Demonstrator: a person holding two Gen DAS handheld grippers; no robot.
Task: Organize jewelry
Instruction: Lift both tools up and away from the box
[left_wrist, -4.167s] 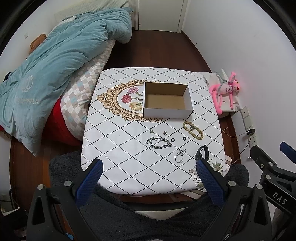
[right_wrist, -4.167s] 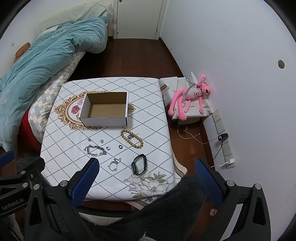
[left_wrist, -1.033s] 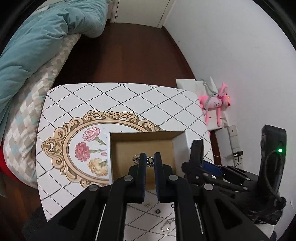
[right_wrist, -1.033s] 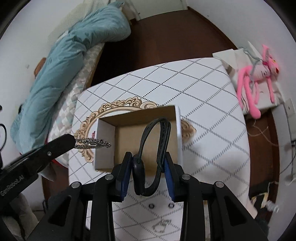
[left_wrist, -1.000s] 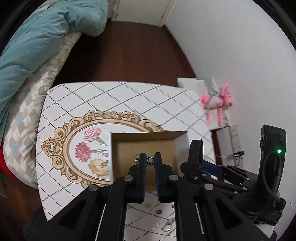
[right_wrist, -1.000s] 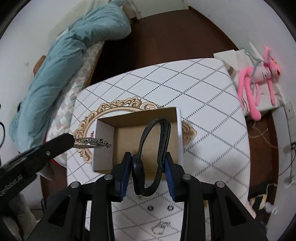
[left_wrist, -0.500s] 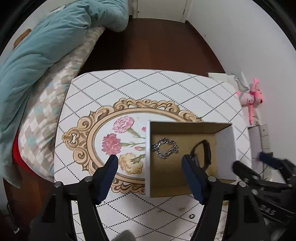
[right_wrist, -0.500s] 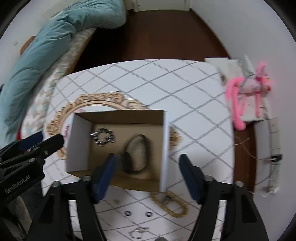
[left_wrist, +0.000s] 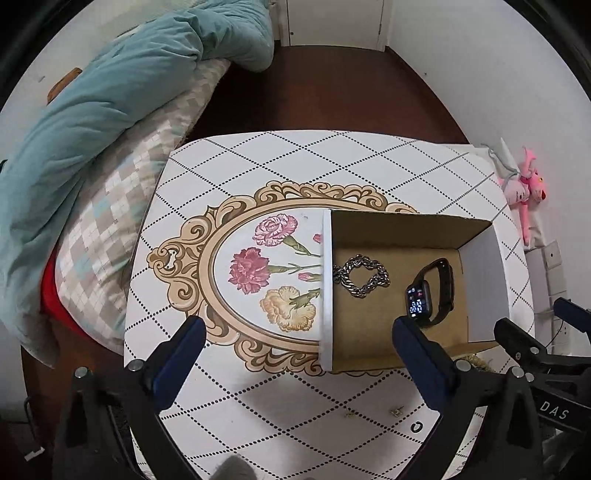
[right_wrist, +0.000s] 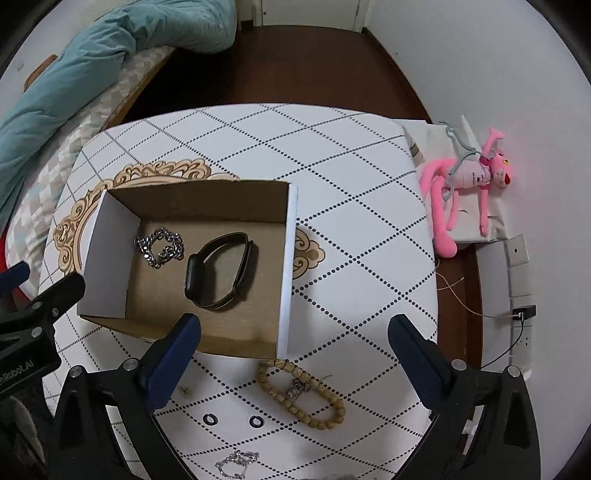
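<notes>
Lying boxed, watch faces right claw.

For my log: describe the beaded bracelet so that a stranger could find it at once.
Start at the open cardboard box on the diamond-patterned table. Just outside its near right corner lies the beaded bracelet, a loop of tan wooden beads with a small silver charm, unlike the tiny black rings beside it.

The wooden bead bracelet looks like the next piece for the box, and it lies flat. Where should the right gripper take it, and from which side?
Come straight down on the bead bracelet with the right gripper, pinching across one strand of the loop. It lies flat on the table, so only a top approach gets fingers around the beads. The far end near the box is probably best, away from the metal charm resting mid-loop.
</notes>
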